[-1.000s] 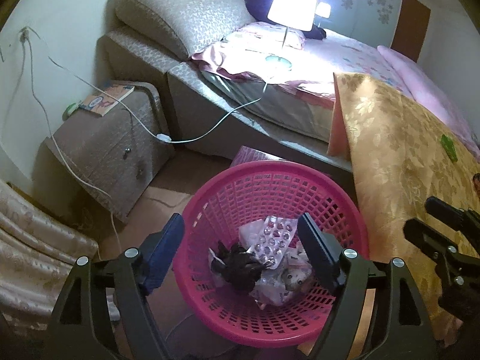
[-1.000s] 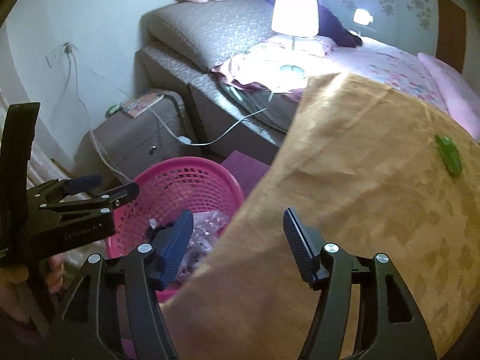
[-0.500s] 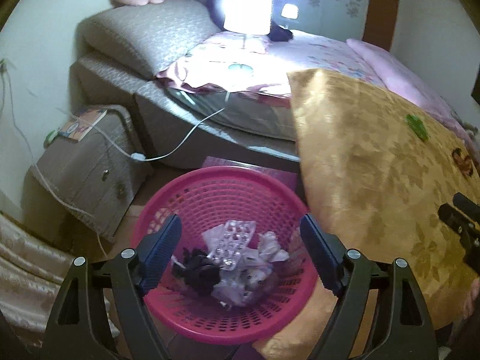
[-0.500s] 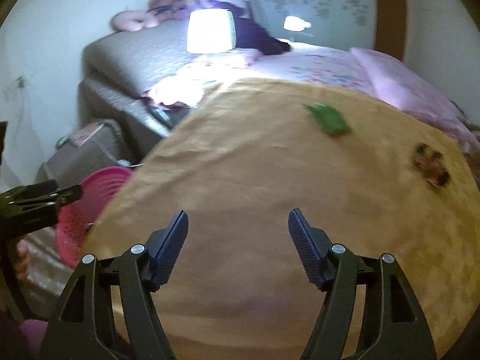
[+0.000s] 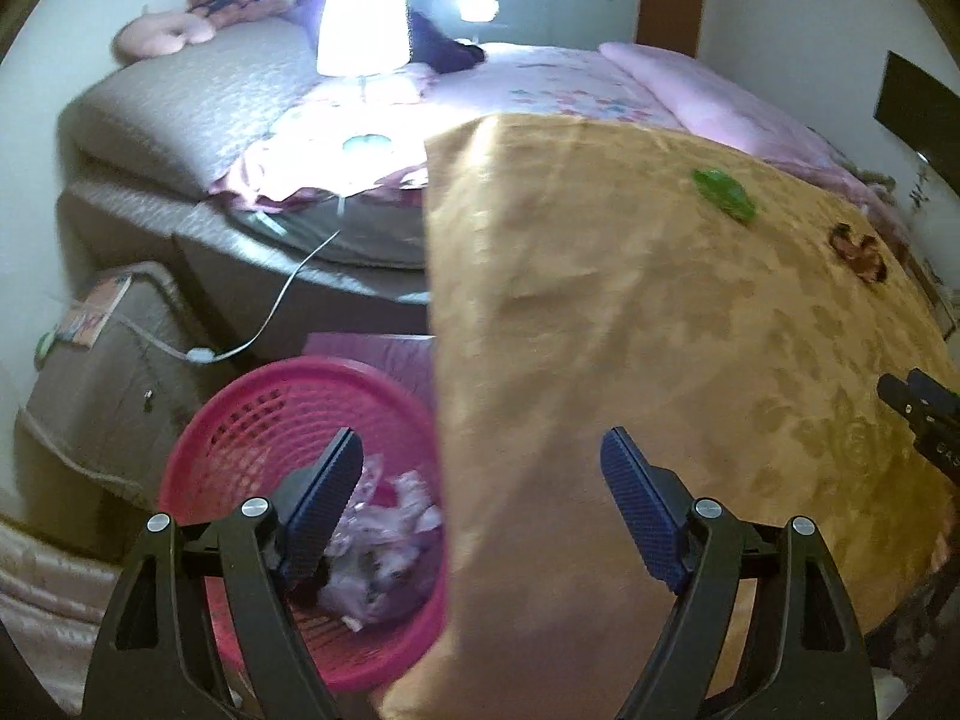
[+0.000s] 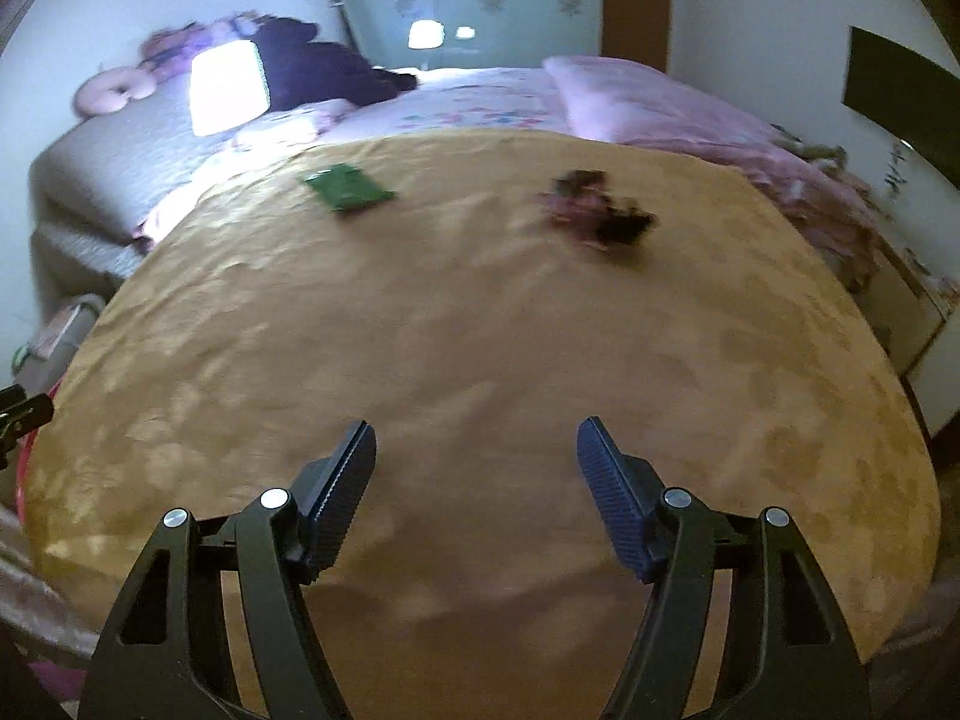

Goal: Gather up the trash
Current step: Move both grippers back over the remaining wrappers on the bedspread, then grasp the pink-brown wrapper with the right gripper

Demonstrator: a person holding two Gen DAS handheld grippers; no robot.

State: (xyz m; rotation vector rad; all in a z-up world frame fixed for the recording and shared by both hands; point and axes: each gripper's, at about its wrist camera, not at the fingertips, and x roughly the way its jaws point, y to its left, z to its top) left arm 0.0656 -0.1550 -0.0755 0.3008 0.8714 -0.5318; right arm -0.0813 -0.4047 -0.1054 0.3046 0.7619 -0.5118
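Observation:
A pink plastic basket (image 5: 240, 396) stands on the floor beside a table under a gold cloth (image 5: 660, 330), and crumpled wrappers (image 5: 384, 534) lie inside it. My left gripper (image 5: 480, 438) hangs open and holds nothing, straddling the basket's right rim and the table's edge. On the cloth's far side lie a green wrapper (image 6: 348, 189) and a dark crumpled wrapper (image 6: 600, 213). My right gripper (image 6: 477, 427) is open and empty above the cloth (image 6: 480, 330), well short of both wrappers. The left view also shows the green wrapper (image 5: 723, 195) and the dark wrapper (image 5: 858, 246).
A bed (image 5: 570, 78) with pink bedding runs behind the table, and a lit lamp (image 5: 360, 30) sits on it. A grey nightstand (image 5: 102, 372) with a book stands left of the basket. A white cable (image 5: 288, 294) hangs from the bed to the floor.
Both grippers swung right, away from the basket and over the gold cloth. The basket slid to the left edge of both views. The two wrappers on the cloth came into the right view.

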